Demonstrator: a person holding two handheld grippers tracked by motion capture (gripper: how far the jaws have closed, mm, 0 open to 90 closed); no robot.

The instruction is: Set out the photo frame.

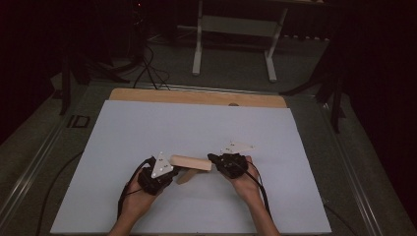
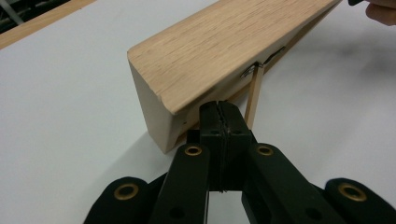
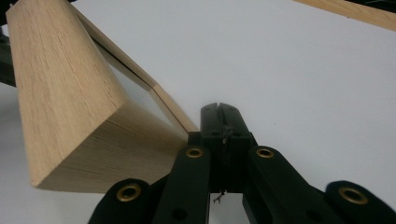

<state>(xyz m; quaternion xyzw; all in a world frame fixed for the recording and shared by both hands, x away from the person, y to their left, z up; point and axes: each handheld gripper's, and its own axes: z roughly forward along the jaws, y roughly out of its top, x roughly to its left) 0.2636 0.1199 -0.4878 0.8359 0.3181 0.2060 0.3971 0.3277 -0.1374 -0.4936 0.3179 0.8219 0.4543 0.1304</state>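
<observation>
A light oak wooden block [image 1: 191, 162] lies across the white table top [image 1: 196, 128] between my two grippers. A thin wooden strip [image 1: 184, 176] slants down from its underside; in the left gripper view this strip [image 2: 254, 98] hangs from a small metal clip under the block [image 2: 219, 51]. My left gripper [image 1: 169, 167] is shut, its tips [image 2: 218, 106] pressed against the block's lower edge with nothing visible between the jaws. My right gripper [image 1: 212, 158] is shut too, its tips [image 3: 218, 109] just beside the block's end [image 3: 107, 149] and a thin panel edge [image 3: 173, 109].
A bare wooden band [image 1: 196, 97] runs along the table's far edge. Beyond it stands a white metal frame [image 1: 236, 29] on a dark floor with cables [image 1: 147, 69]. The person's hands and forearms come in from the near edge.
</observation>
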